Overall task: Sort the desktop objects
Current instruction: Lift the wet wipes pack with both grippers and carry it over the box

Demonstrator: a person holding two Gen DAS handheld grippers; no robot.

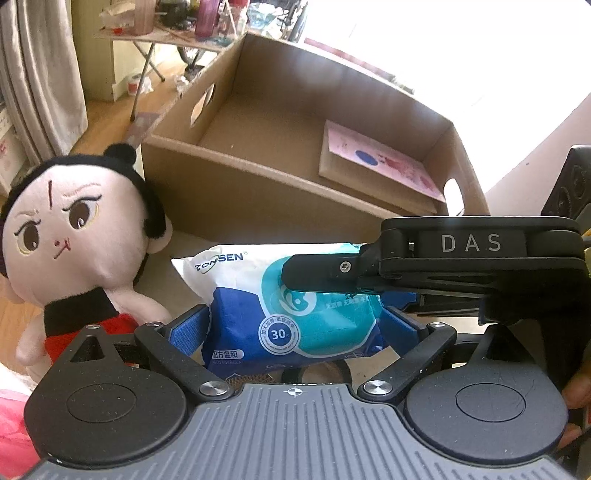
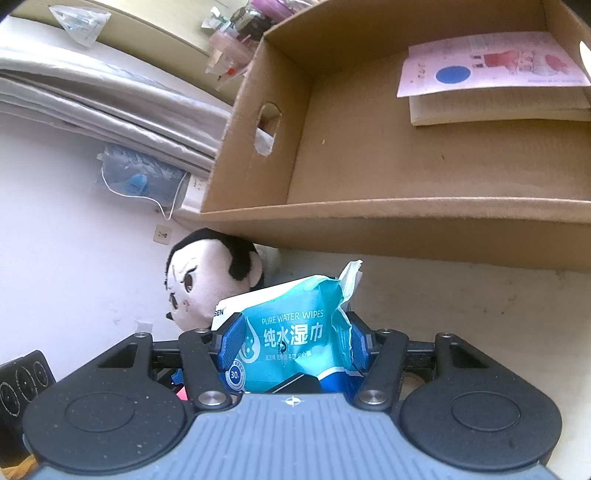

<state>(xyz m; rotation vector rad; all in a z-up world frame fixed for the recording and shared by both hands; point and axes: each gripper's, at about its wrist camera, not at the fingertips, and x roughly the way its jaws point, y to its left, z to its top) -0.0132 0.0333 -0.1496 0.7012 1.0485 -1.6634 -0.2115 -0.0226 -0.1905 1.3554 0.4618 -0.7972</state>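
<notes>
Curtain (image 1: pixel 33 74), cluttered folding table (image 1: pixel 162 35)

A lived-in home room. A curtain (image 1: pixel 37 74) hangs beside a wooden floor (image 1: pixel 107 122), and a folding table (image 1: pixel 159 37) is crowded with jars and clutter. Folded bedding (image 2: pixel 92 92), a wall socket (image 2: pixel 162 233) and a plush doll (image 1: pixel 74 236) beside a cardboard box (image 1: pixel 258 192) suggest a bedroom.

Each gripper is black plastic with a ribbed grey plate at its base, flanked by two round black discs. Silver screws pin the slanted linkage arms, and the fingers (image 1: pixel 188 328) carry blue textured pads. The right gripper (image 1: pixel 321 273) bears "DAS" in pale letters on its side.
</notes>
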